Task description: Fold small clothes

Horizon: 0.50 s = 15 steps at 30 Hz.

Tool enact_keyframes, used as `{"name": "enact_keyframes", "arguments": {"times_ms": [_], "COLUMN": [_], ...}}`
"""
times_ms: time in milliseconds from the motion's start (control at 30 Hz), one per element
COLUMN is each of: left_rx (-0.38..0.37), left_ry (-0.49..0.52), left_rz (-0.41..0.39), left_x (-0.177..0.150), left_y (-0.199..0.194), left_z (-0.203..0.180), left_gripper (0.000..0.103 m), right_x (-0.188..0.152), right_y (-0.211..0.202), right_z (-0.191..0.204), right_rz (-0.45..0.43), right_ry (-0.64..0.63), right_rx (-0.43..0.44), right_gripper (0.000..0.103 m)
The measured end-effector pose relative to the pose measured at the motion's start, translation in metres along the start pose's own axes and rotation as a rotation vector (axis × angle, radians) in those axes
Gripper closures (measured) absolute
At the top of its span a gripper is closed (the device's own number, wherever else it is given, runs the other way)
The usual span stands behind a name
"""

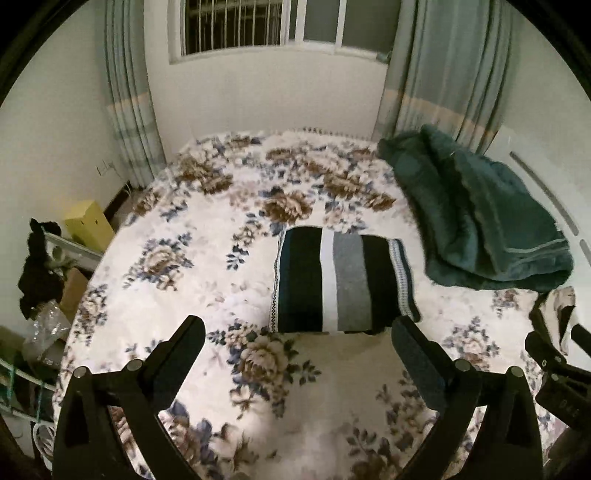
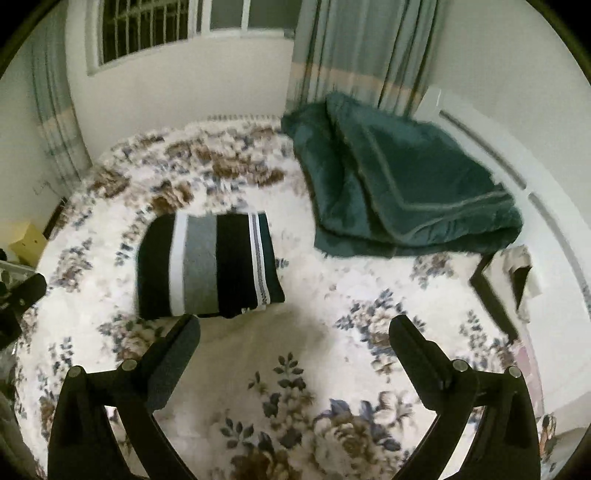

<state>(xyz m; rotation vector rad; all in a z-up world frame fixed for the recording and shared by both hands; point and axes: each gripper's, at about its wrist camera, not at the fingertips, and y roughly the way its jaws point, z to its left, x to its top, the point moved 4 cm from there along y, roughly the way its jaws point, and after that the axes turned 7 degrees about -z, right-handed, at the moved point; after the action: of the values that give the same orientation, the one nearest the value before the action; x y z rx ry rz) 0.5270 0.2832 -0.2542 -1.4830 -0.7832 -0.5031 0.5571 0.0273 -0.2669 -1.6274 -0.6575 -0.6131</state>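
Landmark: the folded striped garment [image 1: 341, 280], lying flat on the floral bedspread [image 1: 177, 295] in a neat rectangle with black, white, grey and dark teal bands.

Far left of the garment, off the bed's edge: a yellow box [image 1: 90, 225], a dark cloth [image 1: 38, 266] hung over a white rail, and crumpled clear plastic [image 1: 46, 328] on brown cartons below. What those cartons hold cannot be told.

Near left of the garment: the left gripper [image 1: 299, 343], raised above the bedspread, jaws spread fully apart with nothing between them. Its fingertips frame the garment's near edge without touching it.

Beyond the garment: a barred window [image 1: 236, 26] flanked by grey-blue curtains [image 1: 447, 70].

Near right of the garment: the right gripper [image 2: 295, 336], likewise off the bedspread, jaws wide apart and empty. From its camera the garment [image 2: 208, 266] sits up and left of the fingers, clear of both.

Right of the garment, apart from it: a loosely folded dark green blanket [image 2: 402, 184] with pale piping.

Further right, at the bed's edge: a heap of light and dark cloth [image 2: 517, 273], blurred; the pieces cannot be made out.
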Motion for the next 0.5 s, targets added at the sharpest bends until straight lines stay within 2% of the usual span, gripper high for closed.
{"name": "enact_keyframes", "arguments": {"times_ms": [200,500], "left_rx": [0.002,-0.004], "left_ry": [0.014,0.014], "left_rz": [-0.062,-0.137], "left_x": [0.005,0.005], "left_y": [-0.095,-0.203], "left_z": [-0.007,-0.017], "left_gripper": [0.0,0.0], "right_x": [0.013,0.01], "right_y": [-0.124,-0.265], "right_z": [-0.016,-0.035], "right_rz": [-0.093,-0.189], "right_ry": [0.015,0.018], "right_rx": [0.024,0.062], "right_gripper": [0.0,0.0]}}
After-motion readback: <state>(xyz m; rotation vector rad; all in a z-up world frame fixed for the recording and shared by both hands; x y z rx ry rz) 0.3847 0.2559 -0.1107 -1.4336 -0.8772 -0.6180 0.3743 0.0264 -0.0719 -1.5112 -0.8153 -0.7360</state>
